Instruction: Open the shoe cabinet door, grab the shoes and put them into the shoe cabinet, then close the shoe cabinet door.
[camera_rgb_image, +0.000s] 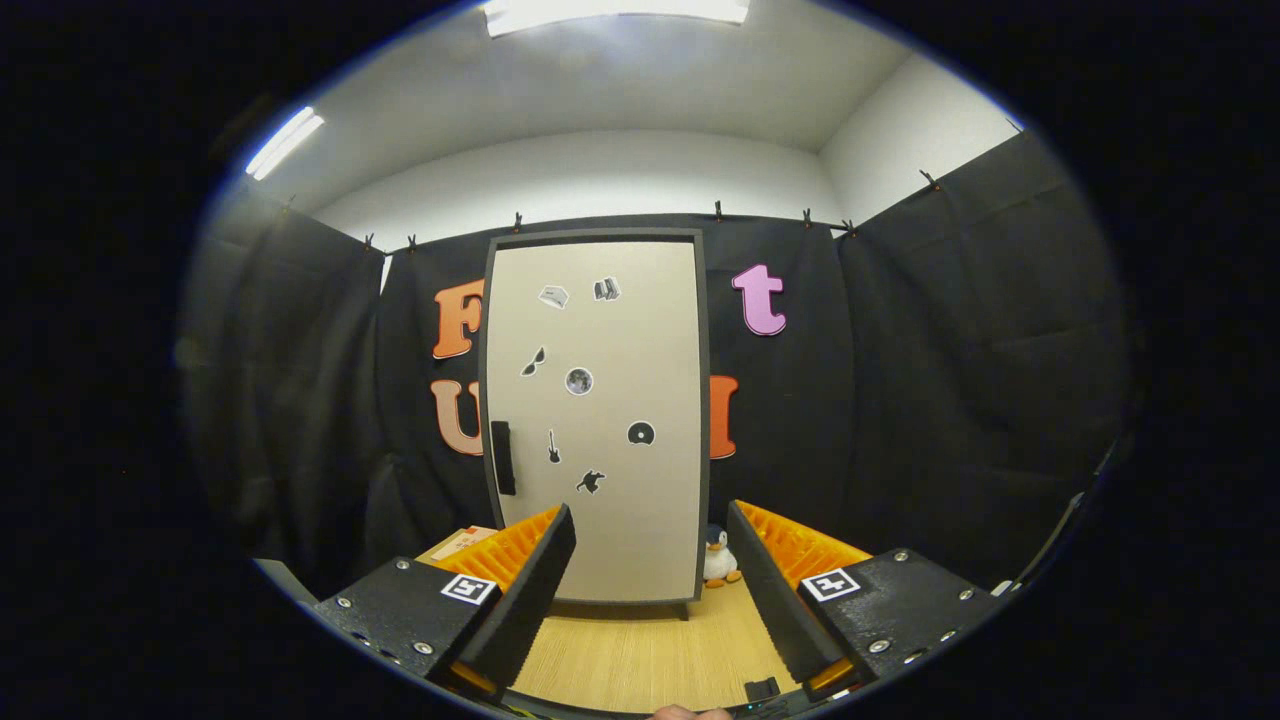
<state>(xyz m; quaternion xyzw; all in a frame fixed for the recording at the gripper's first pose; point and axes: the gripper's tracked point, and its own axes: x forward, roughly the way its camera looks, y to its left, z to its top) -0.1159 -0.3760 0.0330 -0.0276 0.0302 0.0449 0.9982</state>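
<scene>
We see one shoe cabinet (597, 420) standing upright on the wooden floor (640, 650), straight ahead of the hand-held gripper (652, 560) and well beyond its fingertips. Its single pale door (620, 520) sits flush in a dark frame, closed. One dark handle (503, 457) runs vertically along the door's left edge, about mid-height. We count seven small stickers (579, 381) scattered over the door face.

The cabinet's back meets the black cloth wall (950, 380), which wraps around on both sides. To the right of the cabinet's base, one small penguin toy (717, 557) rests on the floor, just beside the frame. To the left of the base, one cardboard box (462, 542) shows partly behind the left finger.

The two fingers are spread wide apart with nothing between them; only bare floor lies in the gap. A strip of open floor separates the fingertips from the cabinet's foot, unobstructed. Two ceiling lights (285, 142) glow above the cloth wall.
</scene>
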